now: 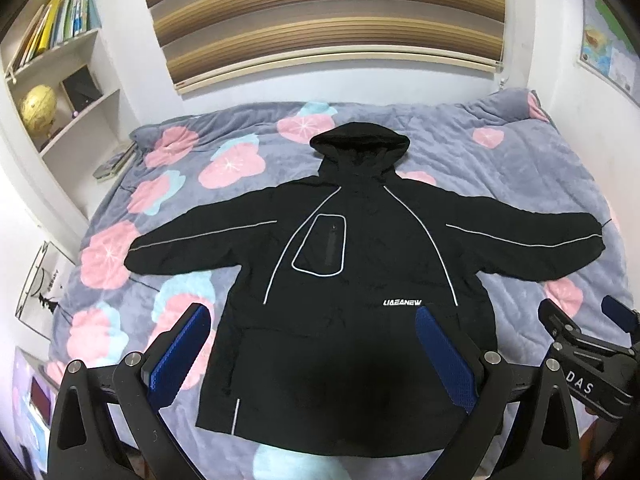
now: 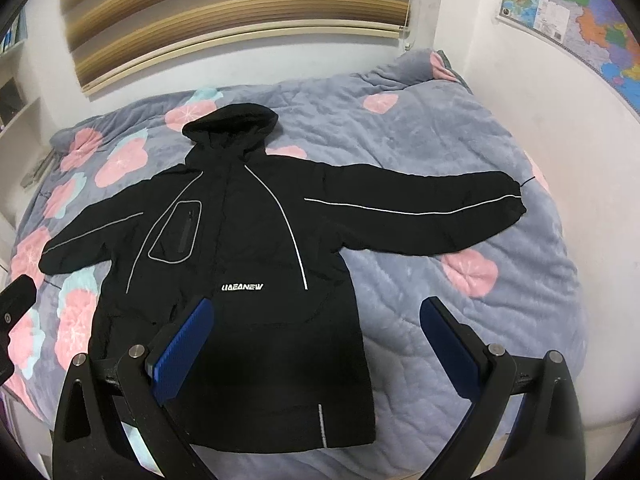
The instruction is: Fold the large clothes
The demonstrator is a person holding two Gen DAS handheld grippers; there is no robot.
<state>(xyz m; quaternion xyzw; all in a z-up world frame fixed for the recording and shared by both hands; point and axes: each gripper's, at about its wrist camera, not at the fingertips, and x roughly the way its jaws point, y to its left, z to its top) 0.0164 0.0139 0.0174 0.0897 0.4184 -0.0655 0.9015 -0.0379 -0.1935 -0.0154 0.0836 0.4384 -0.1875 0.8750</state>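
I have both tools tipped down over the bed, and neither is touching anything. The left tool (image 1: 312, 344) has its blue ribbed pads (image 1: 180, 356) spread wide, with nothing between them but the view of the garment below. The right tool (image 2: 316, 338) is spread just as wide and is equally empty; its left pad sits over the lower front of the garment in my view, its right pad over bare quilt. From the left wrist camera I can see the right tool's black body at the far right edge of the frame.

The black hooded windbreaker jacket with thin reflective white piping (image 1: 352, 264) lies flat and front-up on the grey-blue quilted bedspread printed with pink and pale blue flowers (image 2: 440, 148). Its hood (image 1: 360, 146) points toward the far wall, under the brown-and-tan striped window blind (image 1: 320, 20). Both sleeves are stretched straight out to the sides, the hem nearest to me. A piped chest pocket with a zip (image 1: 322, 246) sits on one side of the front, and white lettering (image 2: 242, 287) runs across the middle.

A white bookshelf with books and a yellow globe (image 1: 38, 106) stands left of the bed; a coloured wall map (image 2: 580, 20) hangs on the right.
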